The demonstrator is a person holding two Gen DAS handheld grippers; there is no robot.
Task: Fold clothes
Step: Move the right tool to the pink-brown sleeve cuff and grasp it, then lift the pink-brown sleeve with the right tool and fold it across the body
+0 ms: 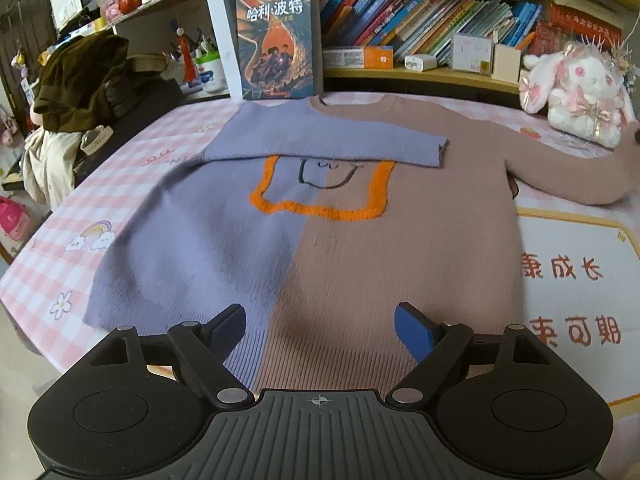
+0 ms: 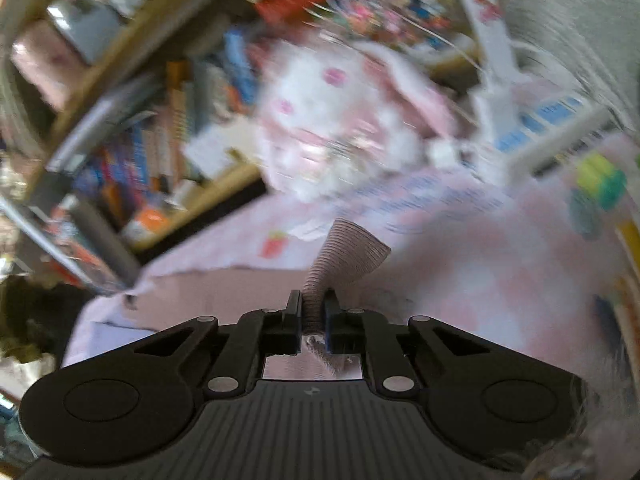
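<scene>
Left wrist view: whole sweater (image 1: 320, 216) visible, spread flat on the pink checked table cover (image 1: 132, 184), filling the centre of the frame. Left half purple, right half brown, orange outline with a small drawn face across the chest. Purple sleeve (image 1: 328, 142) folded across the chest, its cuff ending right of centre. Brown sleeve (image 1: 576, 180) stretches out toward the right edge of the frame. Left gripper (image 1: 320, 320) at lower centre, jaws spread wide, nothing between them; the ribbed hem lies just below and between the fingertips. Contact with the fabric cannot be judged. Behind the sweater: an upright book (image 1: 278, 40) at upper centre, a bookshelf (image 1: 440, 28) at upper right, a plush rabbit (image 1: 576, 92) at far right, a pile of dark clothing (image 1: 84, 80) at upper left.

Right wrist view: heavy motion blur, frame tilted; the sweater layout is unreadable here. What only this view shows: right gripper (image 2: 313, 312) at lower centre, jaws drawn narrow and clamped on a ribbed brown cuff (image 2: 348, 252), which fans out above the fingertips. Brown fabric also shows beneath the jaws. Plush rabbit (image 2: 320, 128) blurred at upper centre, with the table cover (image 2: 480, 248) at right.
</scene>
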